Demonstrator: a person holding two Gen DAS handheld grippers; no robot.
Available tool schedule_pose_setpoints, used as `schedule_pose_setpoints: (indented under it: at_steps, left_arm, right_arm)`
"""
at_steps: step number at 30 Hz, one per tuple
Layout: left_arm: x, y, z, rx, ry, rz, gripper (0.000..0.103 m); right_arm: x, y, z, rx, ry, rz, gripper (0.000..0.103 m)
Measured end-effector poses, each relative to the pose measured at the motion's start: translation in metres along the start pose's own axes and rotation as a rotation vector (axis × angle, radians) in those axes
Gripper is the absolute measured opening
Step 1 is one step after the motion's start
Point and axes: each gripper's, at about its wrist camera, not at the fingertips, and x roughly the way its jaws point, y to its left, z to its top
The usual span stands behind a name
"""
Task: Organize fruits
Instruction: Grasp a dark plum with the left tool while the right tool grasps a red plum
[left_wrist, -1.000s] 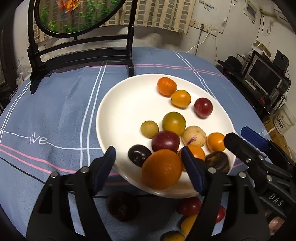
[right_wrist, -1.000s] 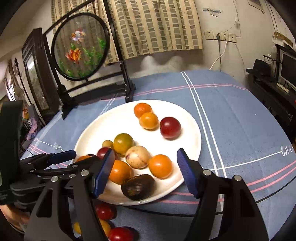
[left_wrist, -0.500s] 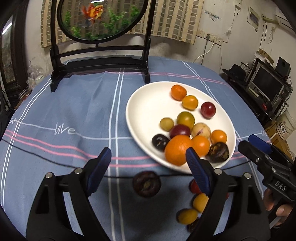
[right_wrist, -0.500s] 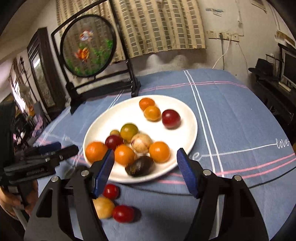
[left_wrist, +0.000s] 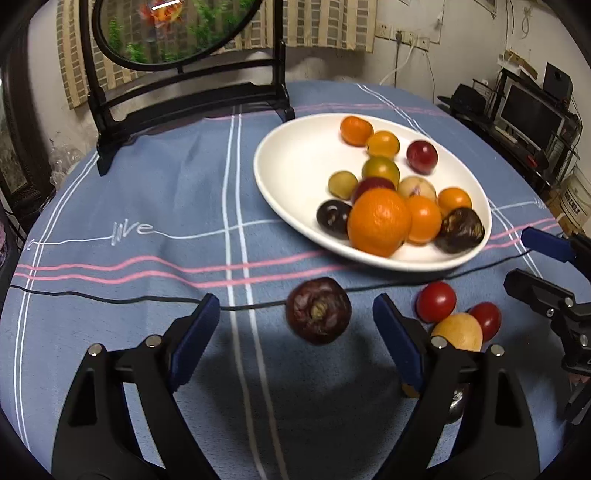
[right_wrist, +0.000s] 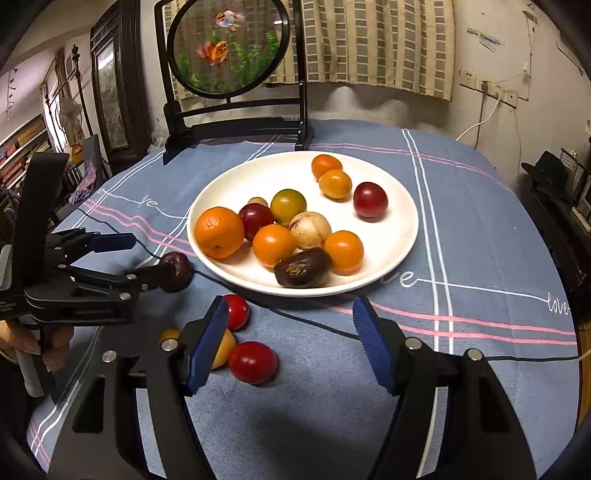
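L tongs (left_wrist: 295, 328): jaws opening, wide; dark purple fruit (left_wrist: 318, 311) seen between pads, untouched, on desk (left_wrist: 147, 192).
R tongs (right_wrist: 290, 341): part open, nothing held; plate (right_wrist: 400, 236) just ahead.

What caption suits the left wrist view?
Left claw opening over a dark fruit beside the plate.

Ahead of the grippers a round table (right_wrist: 480, 229) wears a blue-grey cloth with white and pink stripes and the word "love" stitched in white. At its far edge stands a black-framed round screen (right_wrist: 229, 48) painted with goldfish and green weed. Behind that, a beige checked curtain (right_wrist: 369, 40) hangs on a pale wall with sockets (right_wrist: 491, 88) and a white cable. Off to the right sits a dark monitor (left_wrist: 532, 110) on a cluttered stand; to the left, what may be a dark wooden cabinet (right_wrist: 114, 85).
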Motion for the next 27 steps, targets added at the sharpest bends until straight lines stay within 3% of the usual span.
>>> schedule_pose_setpoints:
  at_steps: [6,9,11,13,27]
  left_arm:
    - [0.021,-0.001,-0.006,0.001,0.045,0.010,0.085]
    - [0.027,-0.002,-0.008,0.000,0.051,0.007,0.073]
    - [0.024,-0.005,-0.007,0.018,0.045,-0.013,0.051]
    - [0.023,-0.010,-0.008,0.040,0.041,-0.015,0.044]
    - [0.023,-0.004,-0.007,0.009,0.048,-0.028,0.043]
  right_arm:
    - [-0.001,0.005,0.001,-0.016,0.004,0.021,0.070]
    - [-0.003,0.008,0.000,-0.030,0.001,0.028,0.070]
    - [-0.003,0.008,0.000,-0.032,0.004,0.030,0.070]
    - [0.000,0.010,-0.001,-0.042,0.023,0.034,0.070]
    - [0.017,0.026,-0.028,-0.203,0.189,-0.016,0.070]
